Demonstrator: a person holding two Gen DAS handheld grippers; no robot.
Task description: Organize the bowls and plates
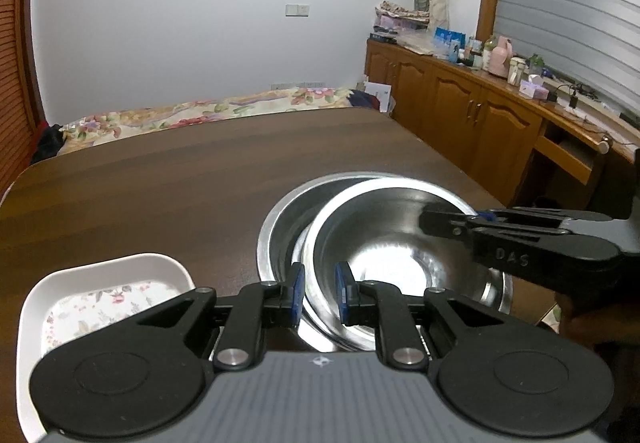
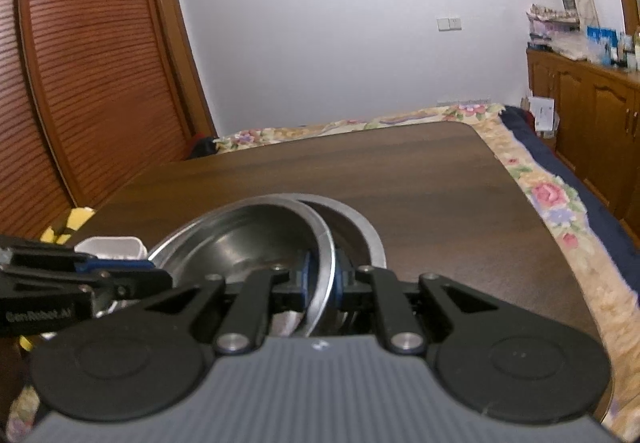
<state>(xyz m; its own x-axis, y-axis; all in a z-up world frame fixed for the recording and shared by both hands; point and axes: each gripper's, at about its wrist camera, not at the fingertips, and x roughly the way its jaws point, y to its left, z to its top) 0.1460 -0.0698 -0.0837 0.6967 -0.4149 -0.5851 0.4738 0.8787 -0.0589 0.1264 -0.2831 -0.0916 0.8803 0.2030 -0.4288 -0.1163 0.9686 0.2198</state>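
Round stainless-steel inner bowl (image 1: 384, 243), tilted in larger steel bowl (image 1: 280, 227) for nesting: right claw (image 2: 320, 275) pinching its rim, left claw (image 1: 320, 291) spread astride near rim.

A shiny round stainless-steel bowl (image 1: 384, 243) sits tilted inside a second, slightly wider round stainless-steel bowl (image 1: 280, 231), its rim raised above and overlapping the lower bowl's rim. The wider bowl rests flat on the dark brown wooden table (image 1: 180, 183), near its right edge. Just left of the two bowls, on the same table, lies a white rounded-rectangular plate with a floral-patterned centre (image 1: 104, 295), upright and flat.
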